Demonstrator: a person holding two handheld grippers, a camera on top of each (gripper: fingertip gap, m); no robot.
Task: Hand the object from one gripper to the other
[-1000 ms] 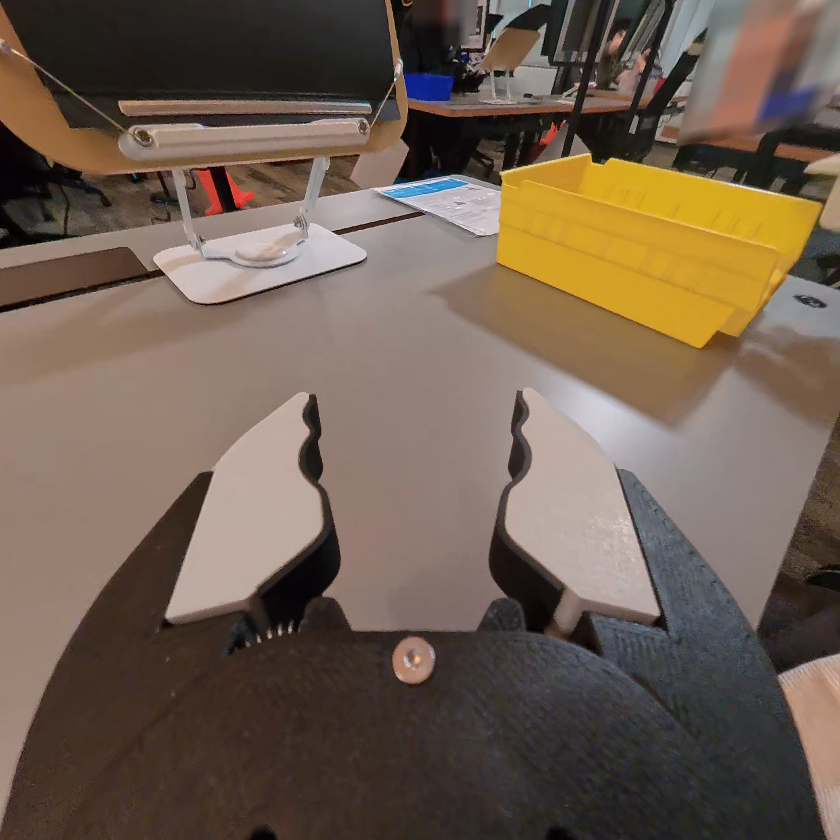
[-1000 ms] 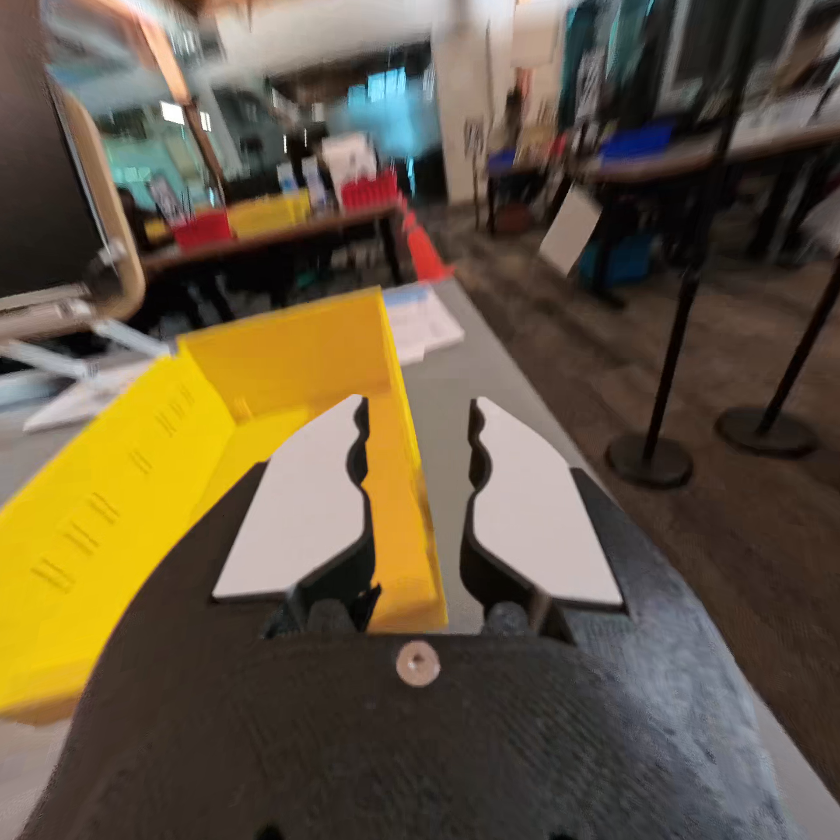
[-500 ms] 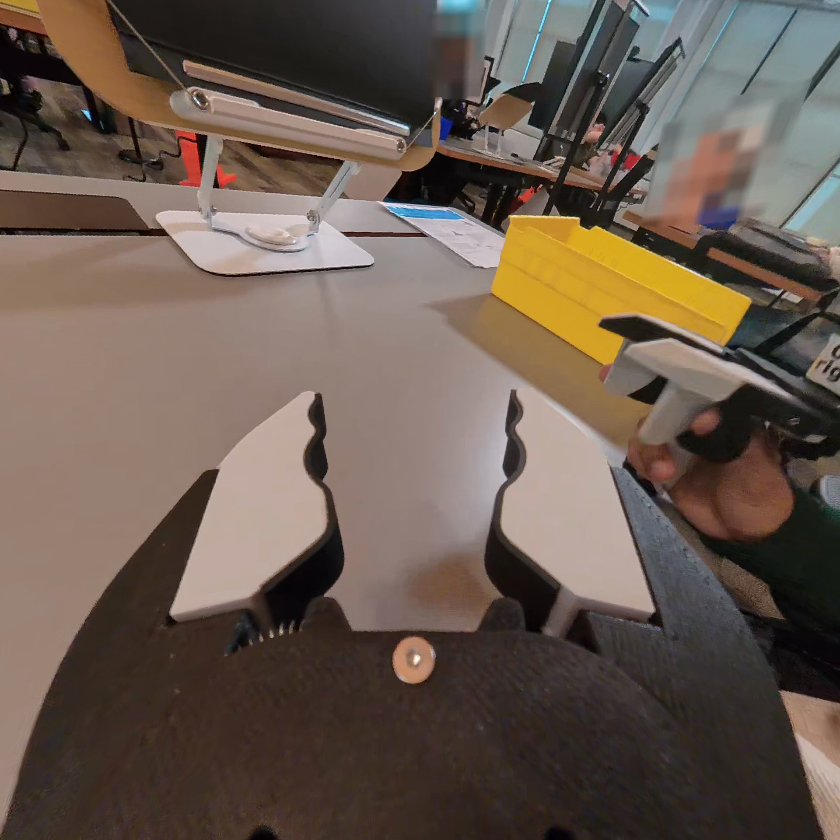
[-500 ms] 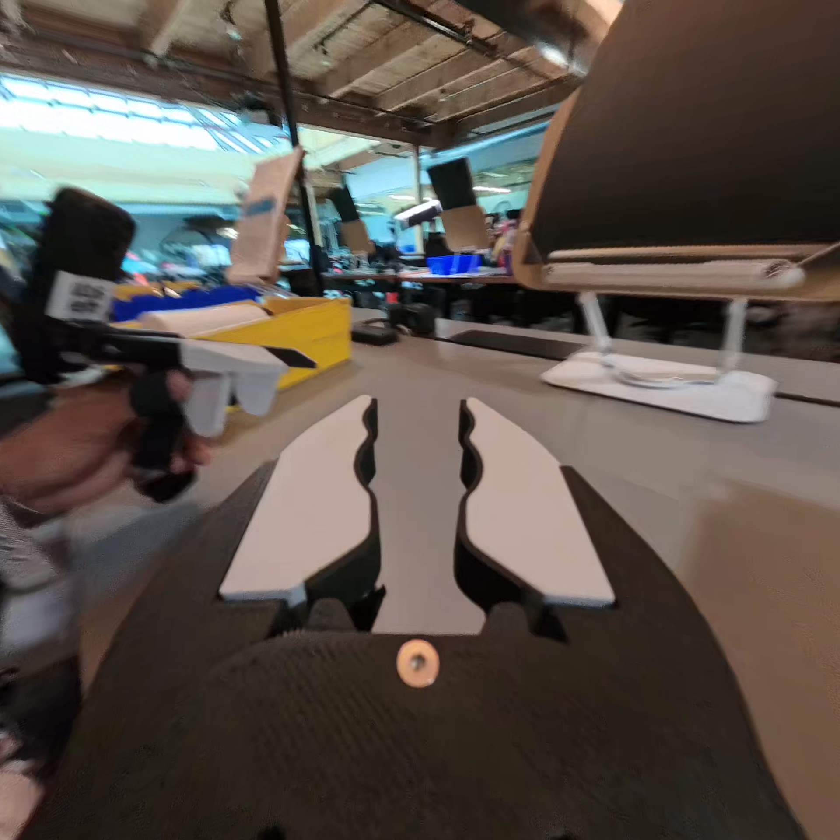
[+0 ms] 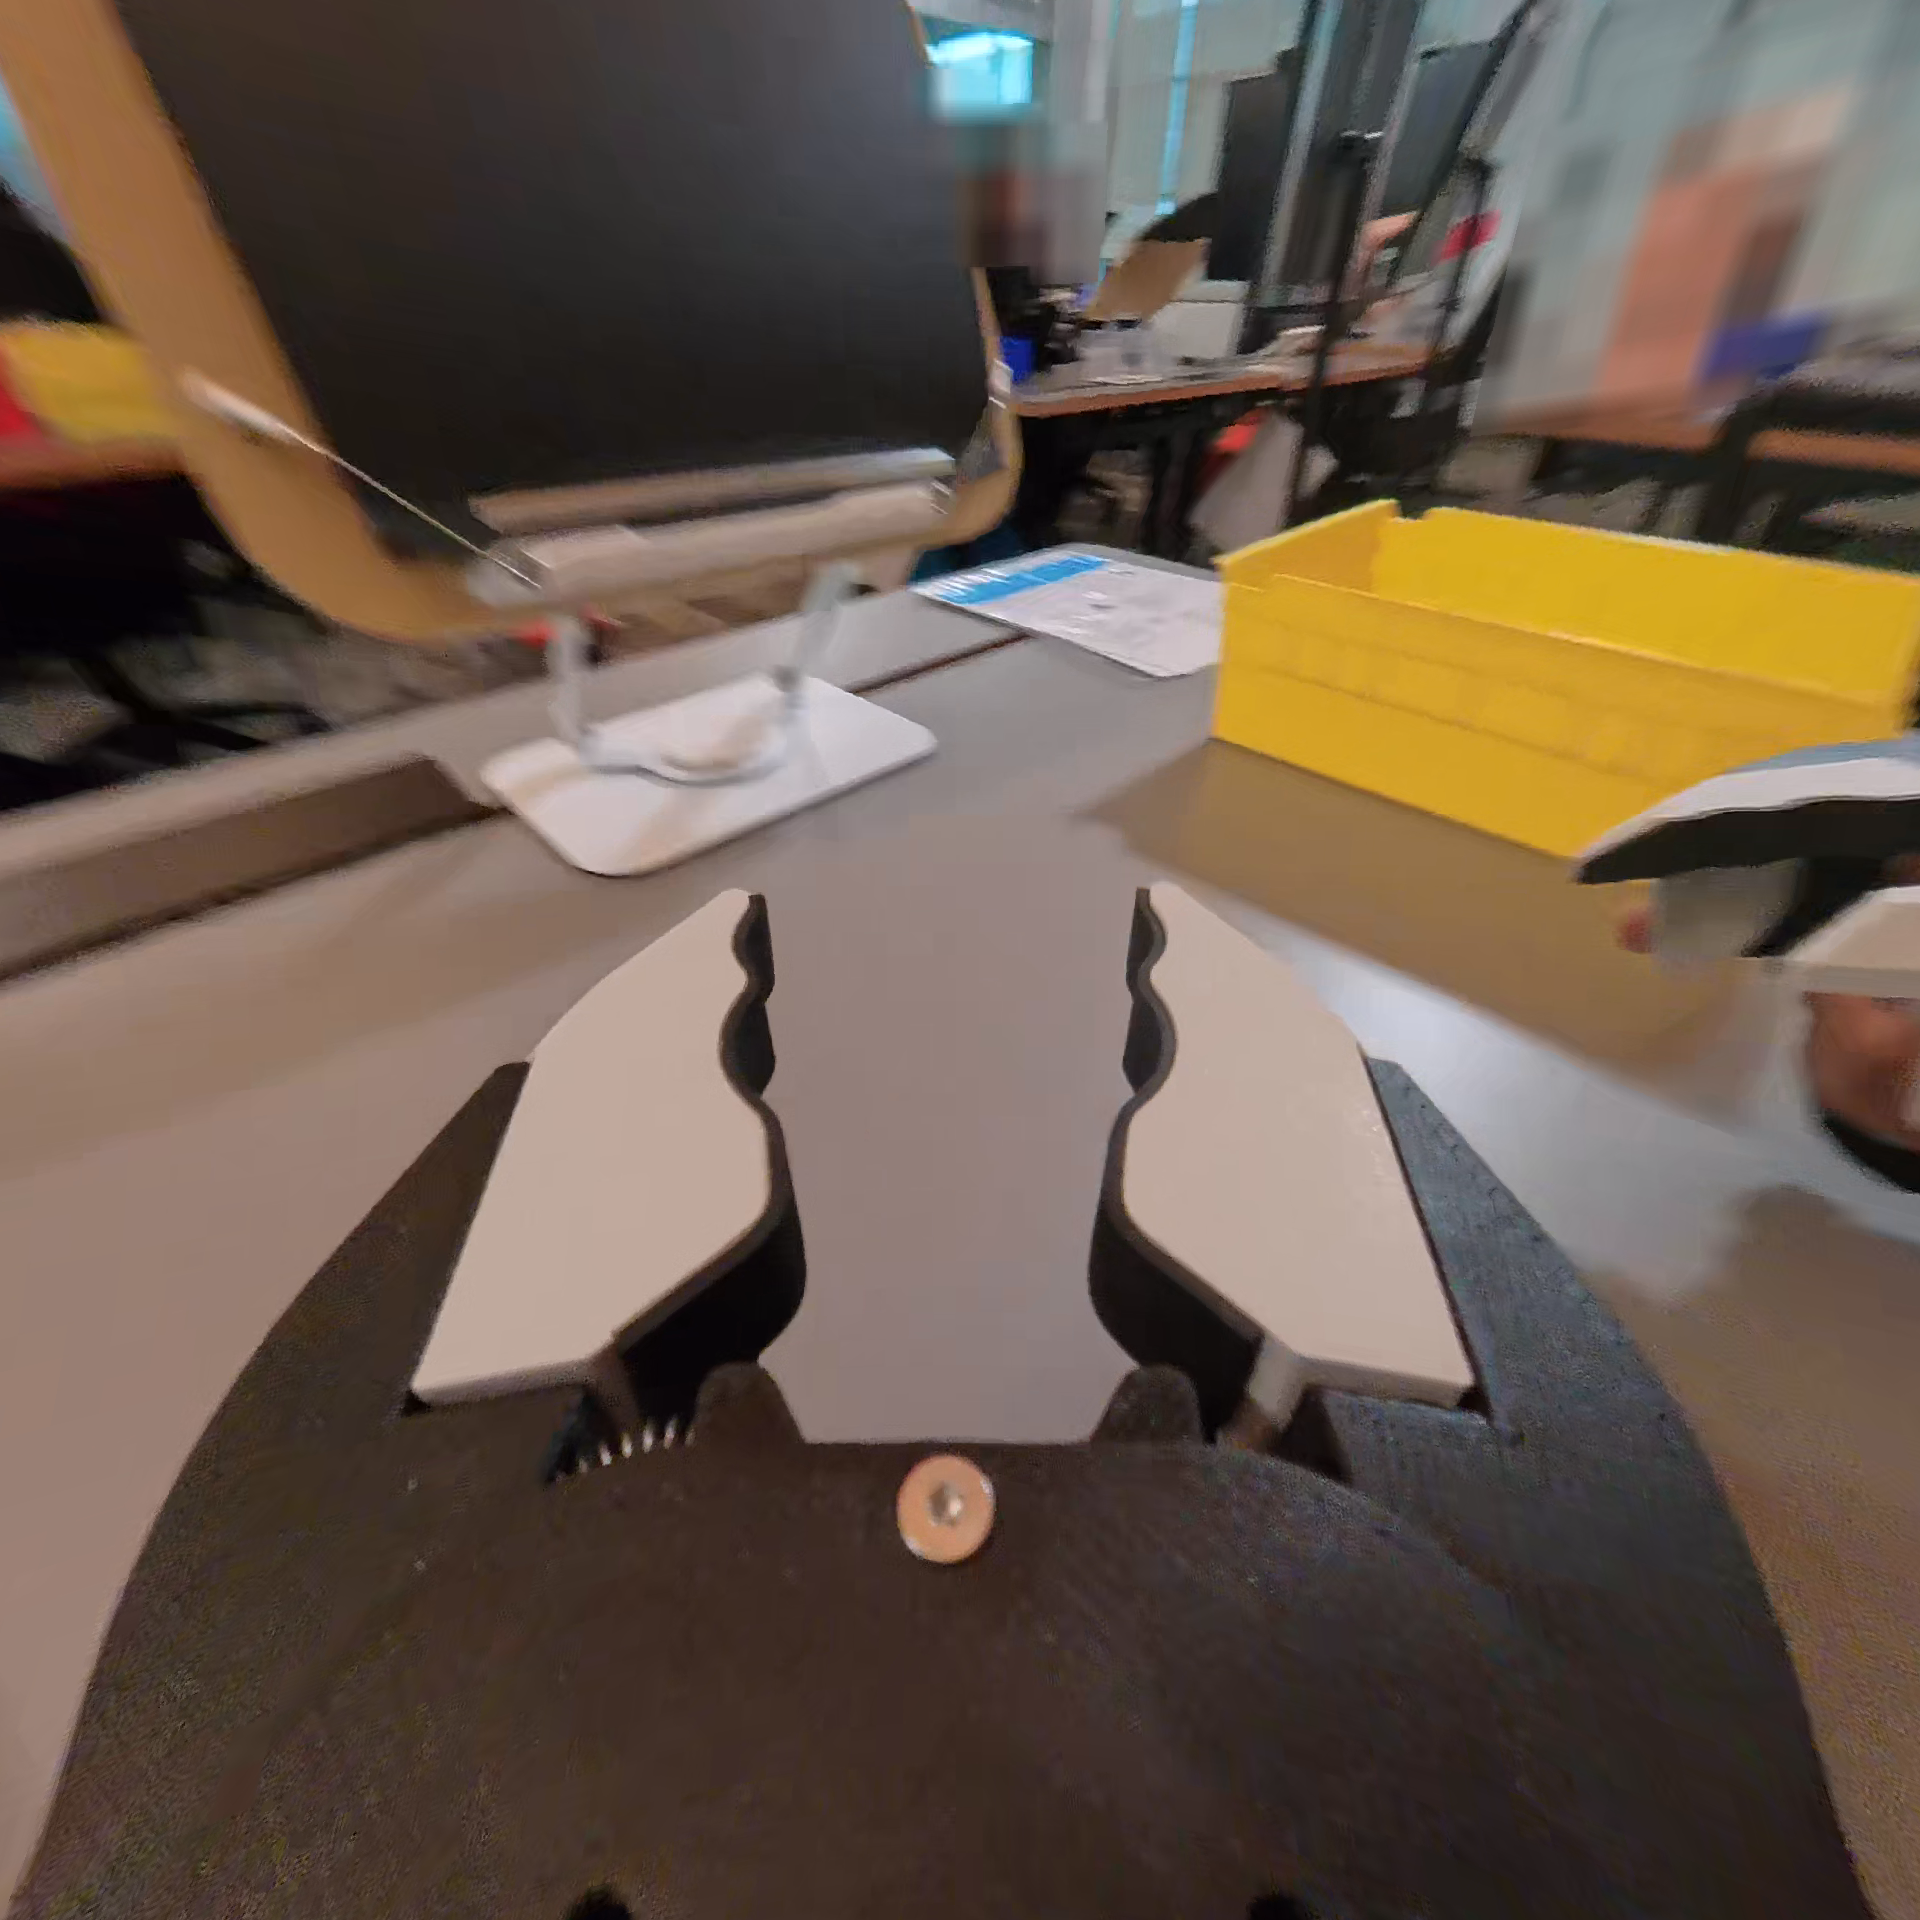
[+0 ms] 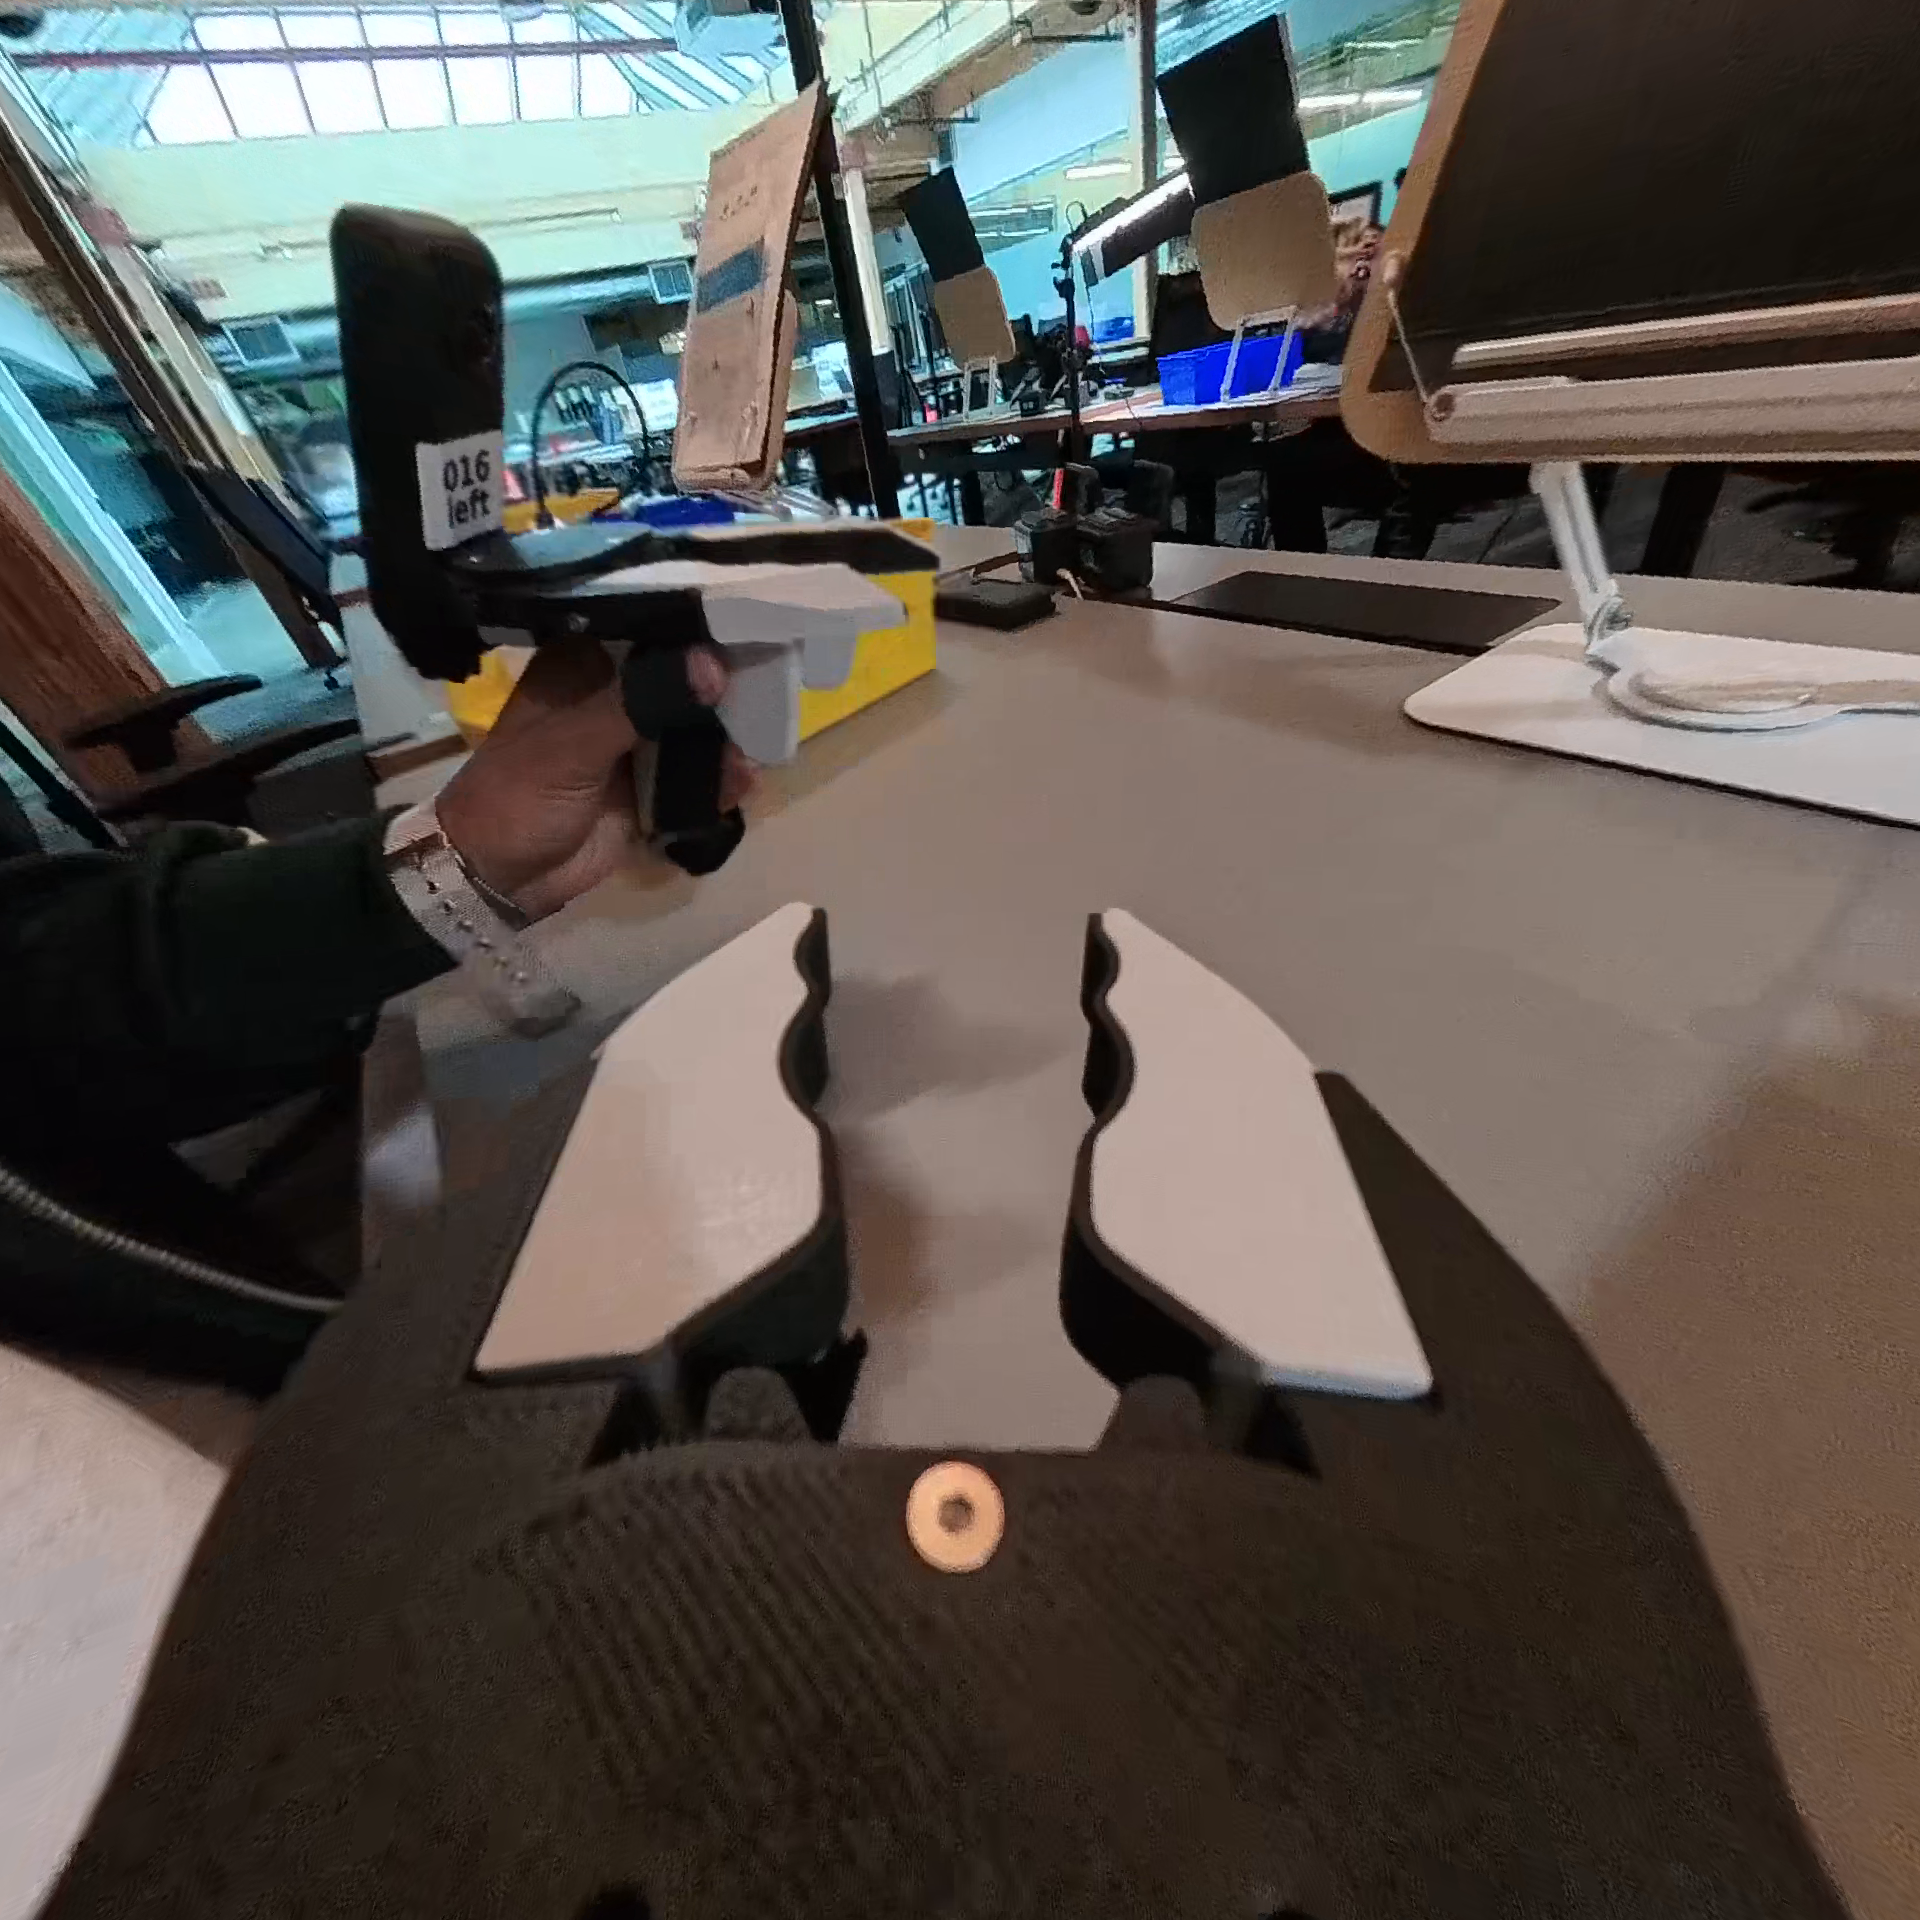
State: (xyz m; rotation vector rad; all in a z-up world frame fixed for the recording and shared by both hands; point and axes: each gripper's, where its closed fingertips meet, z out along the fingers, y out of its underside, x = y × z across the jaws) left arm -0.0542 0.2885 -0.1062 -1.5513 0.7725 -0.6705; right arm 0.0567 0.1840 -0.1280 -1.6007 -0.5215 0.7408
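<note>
The left claw (image 5: 948, 940) has swung back toward the stand (image 5: 707, 774) near the counter's (image 5: 312, 1039) far edge; the right claw (image 6: 954, 961) has steadied, aimed across the counter; both are parted wide with nothing between the fingers; the object isn't visible anywhere, maybe inside the yellow bin (image 5: 1538, 686) by the right edge; by my reading, the handover hasn't begun.

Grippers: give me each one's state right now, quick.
Left gripper: open, fingers apart, nothing between them.
Right gripper: open, fingers apart, holding nothing.
</note>
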